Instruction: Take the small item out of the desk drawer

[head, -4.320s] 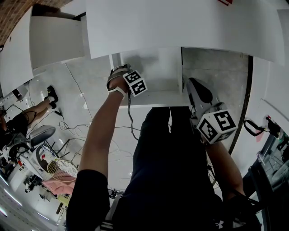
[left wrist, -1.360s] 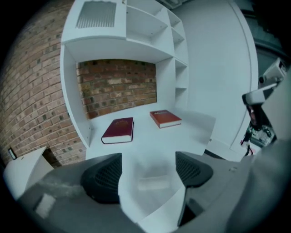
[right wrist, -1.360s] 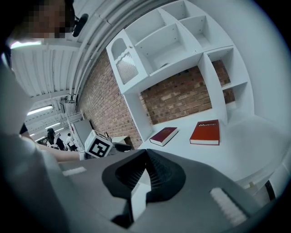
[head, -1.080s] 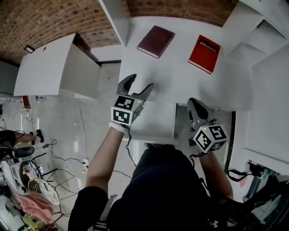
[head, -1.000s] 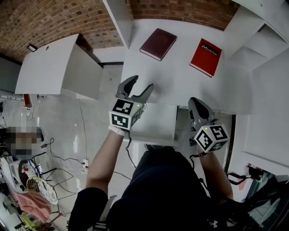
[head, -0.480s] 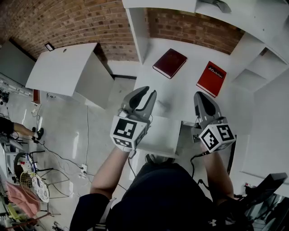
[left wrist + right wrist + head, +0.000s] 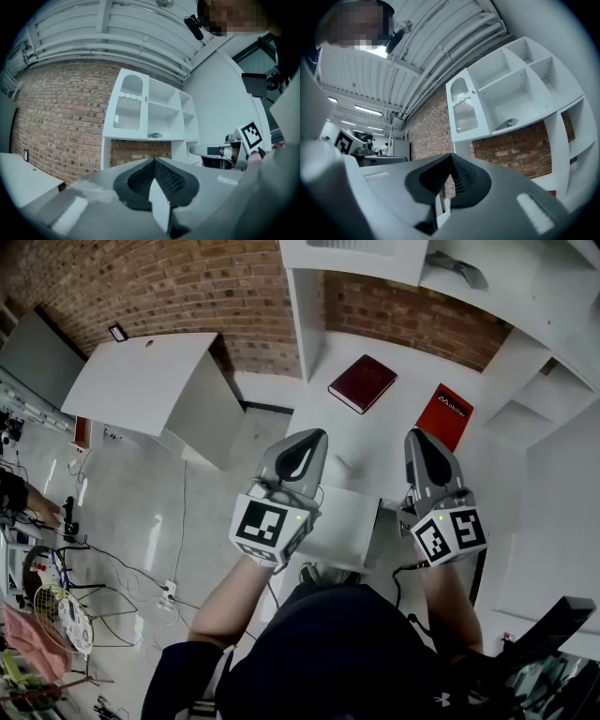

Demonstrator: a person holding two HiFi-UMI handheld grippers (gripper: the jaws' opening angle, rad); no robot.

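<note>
In the head view both grippers are held up in front of the white desk (image 7: pixel 375 442). My left gripper (image 7: pixel 302 448) is shut with its jaws pressed together and nothing between them. My right gripper (image 7: pixel 424 448) is also shut and empty. Below them the white drawer unit (image 7: pixel 345 521) shows under the desk's front edge; no small item is visible. In the left gripper view my left gripper (image 7: pixel 153 160) points at the white wall shelves (image 7: pixel 154 112). In the right gripper view my right gripper (image 7: pixel 451 155) faces the same shelves (image 7: pixel 506 98).
A maroon book (image 7: pixel 363 382) and a red book (image 7: pixel 444 415) lie on the desk. A grey object (image 7: pixel 456 268) sits on a shelf above. A white cabinet (image 7: pixel 155 390) stands at the left against the brick wall (image 7: pixel 169 287). Cables lie on the floor (image 7: pixel 141 549).
My left gripper's jaws have gone from wide apart to shut. Both grippers now sit higher against the desk as the head view has tilted up, showing more of the shelves.
</note>
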